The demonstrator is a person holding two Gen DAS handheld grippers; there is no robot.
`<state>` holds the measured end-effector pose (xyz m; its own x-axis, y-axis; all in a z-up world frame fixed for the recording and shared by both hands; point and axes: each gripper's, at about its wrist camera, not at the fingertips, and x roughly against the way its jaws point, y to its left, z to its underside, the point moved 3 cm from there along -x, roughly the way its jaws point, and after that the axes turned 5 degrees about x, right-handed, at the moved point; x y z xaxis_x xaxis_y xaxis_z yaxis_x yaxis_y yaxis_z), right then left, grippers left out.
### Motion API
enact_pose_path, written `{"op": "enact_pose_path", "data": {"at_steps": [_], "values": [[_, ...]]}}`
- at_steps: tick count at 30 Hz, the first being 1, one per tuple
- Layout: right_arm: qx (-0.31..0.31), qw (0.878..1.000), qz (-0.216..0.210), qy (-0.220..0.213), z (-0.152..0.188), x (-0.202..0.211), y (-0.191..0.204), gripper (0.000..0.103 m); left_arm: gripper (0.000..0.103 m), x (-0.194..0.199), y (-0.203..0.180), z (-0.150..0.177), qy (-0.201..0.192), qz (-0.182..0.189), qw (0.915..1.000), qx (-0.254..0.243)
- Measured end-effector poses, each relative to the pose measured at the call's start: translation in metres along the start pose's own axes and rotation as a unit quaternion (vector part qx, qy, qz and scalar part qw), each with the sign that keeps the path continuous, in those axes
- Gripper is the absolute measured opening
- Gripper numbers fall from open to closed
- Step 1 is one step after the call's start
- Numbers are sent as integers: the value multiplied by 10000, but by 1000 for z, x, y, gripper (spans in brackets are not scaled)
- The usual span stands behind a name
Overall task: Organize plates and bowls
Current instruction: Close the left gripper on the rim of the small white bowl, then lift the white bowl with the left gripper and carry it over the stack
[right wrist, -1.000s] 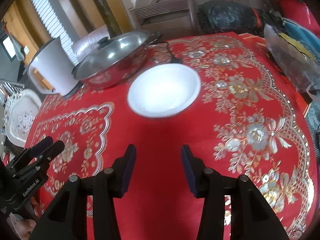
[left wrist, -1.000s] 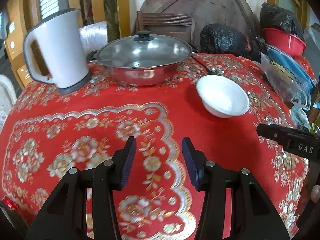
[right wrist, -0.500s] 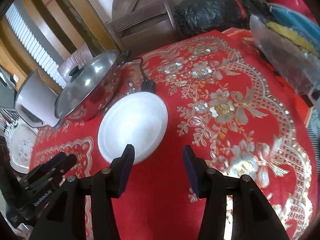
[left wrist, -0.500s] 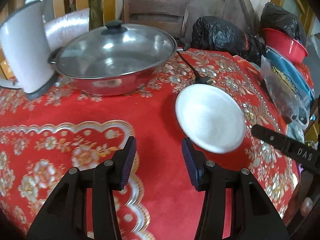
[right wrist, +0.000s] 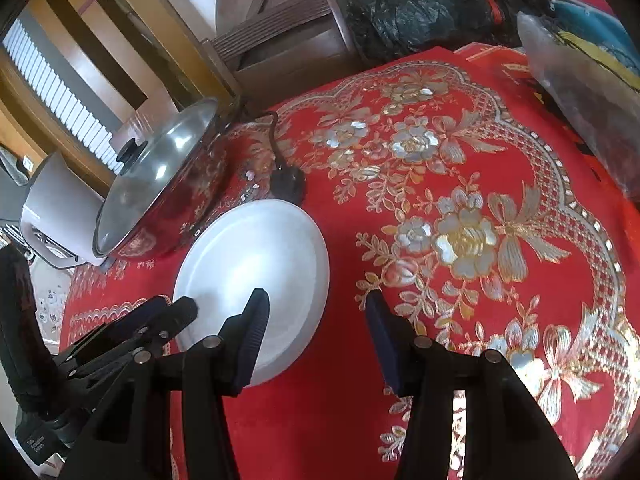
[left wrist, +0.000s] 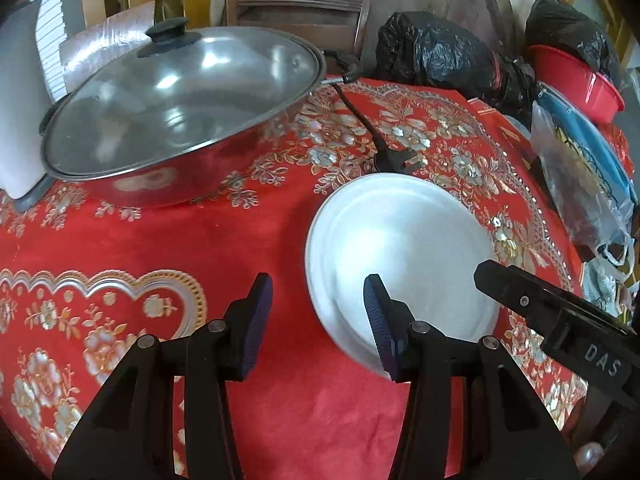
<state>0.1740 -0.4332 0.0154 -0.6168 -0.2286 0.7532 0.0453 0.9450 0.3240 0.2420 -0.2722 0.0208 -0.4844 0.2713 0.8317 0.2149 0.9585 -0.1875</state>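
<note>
The white plastic kettle is cut off at the left edge; the left gripper's black finger hides the white round bowl's near rim.

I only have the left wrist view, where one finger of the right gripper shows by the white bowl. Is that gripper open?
Observer: Yes. The right wrist view shows the right gripper open, with nothing between its pads.
Operator: How does it sit relative to the bowl?
Observer: One finger overlaps the bowl's near rim. The other is over the red tablecloth beside it.
Operator: The kettle is cut off at my edge. Where is it?
Observer: The white kettle stands upright beside the lidded pot, on the side away from the bowl.
</note>
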Motion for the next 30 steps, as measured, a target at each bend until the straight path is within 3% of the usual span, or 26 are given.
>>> {"op": "enact_pose_path", "data": {"at_steps": [3,4,7,13,19,30], "values": [[184,9998,96,-32,-1,-4,4,49,47,-7,0,1,66,69,9999,54],[253,9996,121,-16,-1,-6,6,40,47,-7,2,2,65,96,9999,119],[393,9992,86,68,1,-13,8,25,25,-11,2,6,173,26,9998,49],[530,9985,-60,79,11,-10,17,12,17,-4,7,15,287,23,9996,9],[706,9971,-242,120,29,8,35,12,17,30,25,38,194,19,9998,1],[1168,9891,-813,382,95,28,103,12,17,103,92,110,-131,-321,9990,299]]}}
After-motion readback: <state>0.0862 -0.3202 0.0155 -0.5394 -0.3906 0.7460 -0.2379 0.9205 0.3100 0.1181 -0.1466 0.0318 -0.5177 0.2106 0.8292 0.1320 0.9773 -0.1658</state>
